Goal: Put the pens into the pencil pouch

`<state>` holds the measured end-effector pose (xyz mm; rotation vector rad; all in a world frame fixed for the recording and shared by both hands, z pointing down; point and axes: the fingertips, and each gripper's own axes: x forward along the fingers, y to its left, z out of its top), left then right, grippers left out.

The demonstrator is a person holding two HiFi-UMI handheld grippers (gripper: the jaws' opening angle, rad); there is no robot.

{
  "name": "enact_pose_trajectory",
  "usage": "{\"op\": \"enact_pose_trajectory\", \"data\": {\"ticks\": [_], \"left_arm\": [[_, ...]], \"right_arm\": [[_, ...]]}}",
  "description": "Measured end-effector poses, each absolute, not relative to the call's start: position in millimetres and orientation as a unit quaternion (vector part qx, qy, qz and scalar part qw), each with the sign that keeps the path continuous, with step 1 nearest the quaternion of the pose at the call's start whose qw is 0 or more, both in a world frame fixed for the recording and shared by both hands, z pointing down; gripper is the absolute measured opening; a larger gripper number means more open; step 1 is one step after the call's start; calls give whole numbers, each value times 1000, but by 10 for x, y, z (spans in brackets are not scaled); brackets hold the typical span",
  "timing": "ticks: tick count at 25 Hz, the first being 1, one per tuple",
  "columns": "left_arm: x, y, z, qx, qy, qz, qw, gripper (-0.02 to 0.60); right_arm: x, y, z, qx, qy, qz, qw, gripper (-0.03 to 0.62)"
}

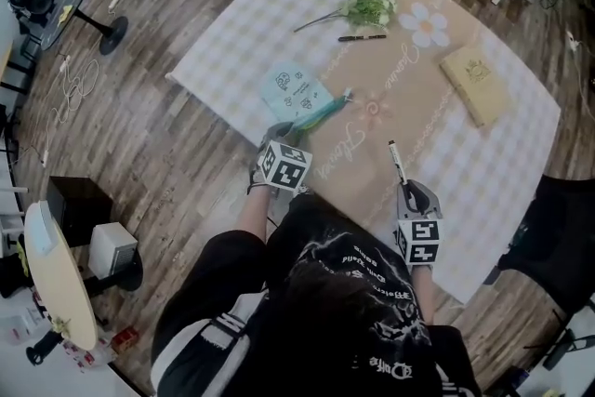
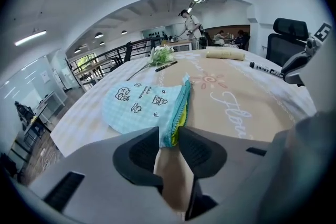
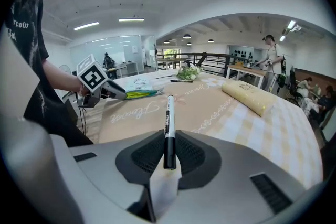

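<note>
Our L tool (image 2: pixel 169 140) pinches the pencil pouch (image 2: pixel 140 105) at its open edge on the worktop (image 1: pixel 465 163); R tool (image 3: pixel 169 153) clamps a pen (image 3: pixel 168 118). We should lift the lip wide, then feed pen in lengthwise.

— What does the right gripper (image 3: pixel 169 153) hold?
— A black-and-white pen (image 3: pixel 168 118), clamped between its jaws and pointing away.
— And far left?
— The left gripper (image 3: pixel 122 93) meets the teal pencil pouch (image 3: pixel 140 93). A second pen (image 3: pixel 184 81) lies farther off, beside flowers (image 3: pixel 189 72).
</note>
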<state>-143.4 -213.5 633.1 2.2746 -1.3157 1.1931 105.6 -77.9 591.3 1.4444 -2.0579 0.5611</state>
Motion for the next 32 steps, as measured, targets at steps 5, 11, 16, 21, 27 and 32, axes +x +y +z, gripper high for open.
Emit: {"op": "enact_pose_trajectory", "data": {"ticks": [5, 11, 16, 21, 27, 32], "left_arm": [[-1442, -2142, 6380, 785, -446, 406, 144, 76], [-1456, -2198, 6252, 795, -451, 365, 176, 57], [-1499, -2258, 5972, 796, -483, 294, 213, 46], [-1499, -2300, 5698, 802, -495, 241, 232, 44], [-1394, -2182, 5474, 814, -479, 226, 239, 44], [-1241, -2037, 5282, 823, -472, 200, 245, 44]], "right_arm": [[1033, -720, 5979, 535, -764, 214, 291, 74], [999, -711, 5971, 533, -764, 210, 298, 74], [930, -711, 5908, 521, -769, 195, 315, 74], [871, -770, 5791, 514, -776, 174, 322, 74], [761, -907, 5567, 485, -790, 128, 351, 74], [633, -978, 5392, 461, -806, 111, 355, 74]]}}
